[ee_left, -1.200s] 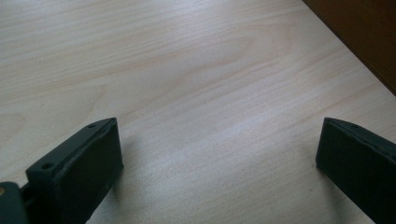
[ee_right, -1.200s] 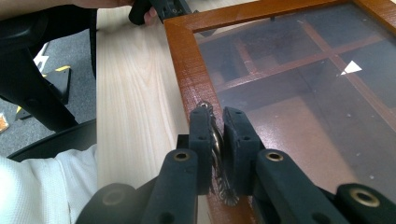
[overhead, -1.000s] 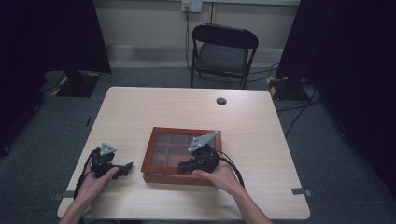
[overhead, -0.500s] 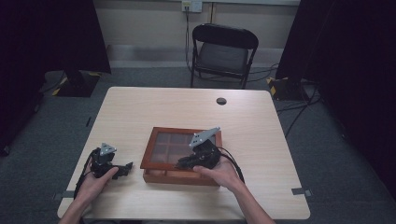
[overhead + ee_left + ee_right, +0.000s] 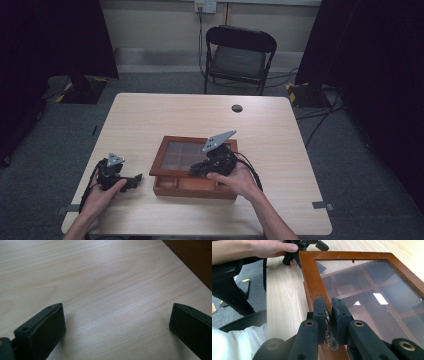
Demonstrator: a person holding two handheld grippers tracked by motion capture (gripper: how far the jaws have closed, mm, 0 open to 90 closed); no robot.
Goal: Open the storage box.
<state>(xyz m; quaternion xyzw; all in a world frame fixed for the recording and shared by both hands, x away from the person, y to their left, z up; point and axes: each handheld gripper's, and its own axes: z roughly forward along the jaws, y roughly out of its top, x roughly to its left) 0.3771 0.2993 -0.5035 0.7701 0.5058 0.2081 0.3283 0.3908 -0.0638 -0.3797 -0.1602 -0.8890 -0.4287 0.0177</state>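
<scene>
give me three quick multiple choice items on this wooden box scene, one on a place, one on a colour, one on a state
1. Where does the left gripper sit?
A. on the chair
B. on the table left of the box
C. inside the box

2. What colour is the frame of the box lid?
A. reddish brown
B. white
C. blue

3. How does the right gripper stand?
A. wide open over bare table
B. shut on the lid's metal clasp
C. shut on a cable

Key: 1 B, the high view shows it on the table beside the box. 2 A, the frame is reddish brown wood around glass. 3 B, its jaws pinch the metal clasp at the lid's edge.
</scene>
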